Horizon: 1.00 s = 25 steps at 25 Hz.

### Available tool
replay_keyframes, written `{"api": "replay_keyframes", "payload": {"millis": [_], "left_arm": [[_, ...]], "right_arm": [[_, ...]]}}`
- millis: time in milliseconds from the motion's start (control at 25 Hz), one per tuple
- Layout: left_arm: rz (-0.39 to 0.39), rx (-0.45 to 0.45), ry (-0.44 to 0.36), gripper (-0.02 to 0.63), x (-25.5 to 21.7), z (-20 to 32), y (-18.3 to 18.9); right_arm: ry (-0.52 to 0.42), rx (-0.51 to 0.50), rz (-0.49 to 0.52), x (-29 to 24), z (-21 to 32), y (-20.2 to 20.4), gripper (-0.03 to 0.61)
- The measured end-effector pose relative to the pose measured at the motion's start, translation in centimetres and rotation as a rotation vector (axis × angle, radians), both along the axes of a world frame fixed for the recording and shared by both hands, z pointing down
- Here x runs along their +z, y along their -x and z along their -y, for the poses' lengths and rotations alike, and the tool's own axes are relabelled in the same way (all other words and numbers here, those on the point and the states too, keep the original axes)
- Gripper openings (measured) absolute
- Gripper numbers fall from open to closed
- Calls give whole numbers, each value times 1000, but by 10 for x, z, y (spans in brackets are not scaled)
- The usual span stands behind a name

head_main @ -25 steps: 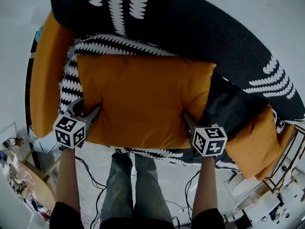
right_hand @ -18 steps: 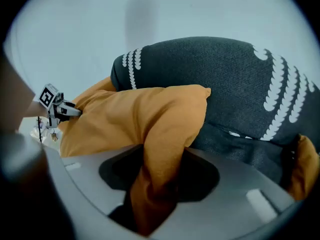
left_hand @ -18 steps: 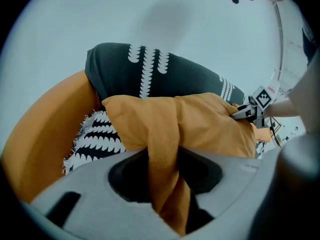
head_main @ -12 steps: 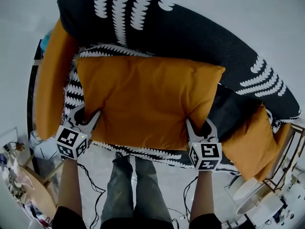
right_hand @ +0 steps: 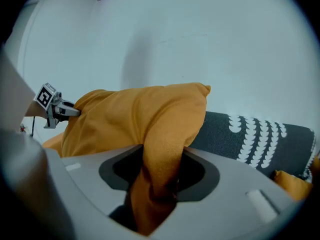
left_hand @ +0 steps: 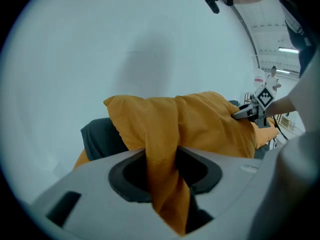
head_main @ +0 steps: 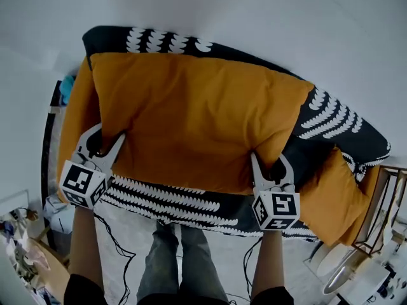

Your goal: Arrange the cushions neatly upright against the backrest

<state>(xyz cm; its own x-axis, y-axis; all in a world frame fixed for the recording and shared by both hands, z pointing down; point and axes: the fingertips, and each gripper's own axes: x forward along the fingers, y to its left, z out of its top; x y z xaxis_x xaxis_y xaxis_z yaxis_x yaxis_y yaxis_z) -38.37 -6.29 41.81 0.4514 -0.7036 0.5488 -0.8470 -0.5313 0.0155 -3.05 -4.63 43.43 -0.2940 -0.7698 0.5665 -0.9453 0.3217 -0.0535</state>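
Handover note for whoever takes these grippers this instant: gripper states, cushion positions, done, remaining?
Grippers: left gripper jaws have just been closing and are shut on the large cushion at its lower left corner; right gripper likewise at the lower right corner.
Things: large cushion held up in front of the backrest; left cushion at the left end of the sofa, right cushion slumped at its right end.
Done: nothing placed yet.
Left: set it upright against the backrest, release, then tidy the other two.

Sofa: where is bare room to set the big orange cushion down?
Bare: the patterned seat strip below the held big cushion, between the left hand-held gripper and right hand-held gripper; the backrest to its right. Crowded: both sofa ends, filled by the left cushion and right cushion.
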Motion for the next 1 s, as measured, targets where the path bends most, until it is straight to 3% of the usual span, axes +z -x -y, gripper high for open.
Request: {"api": "replay_keyframes", "payload": {"millis": [240,400,1000], "left_arm": [[31,41,-63,155,-4,57,-5],[31,26,-57,156,8,74,-8],[131,-1,138,161,107,68,0]], "right_arm": [[-60,47,21,2,40,-5,216],[-64,55,30,11,53,-9,218],[80,-9,-5,102,49,-10,222]]}}
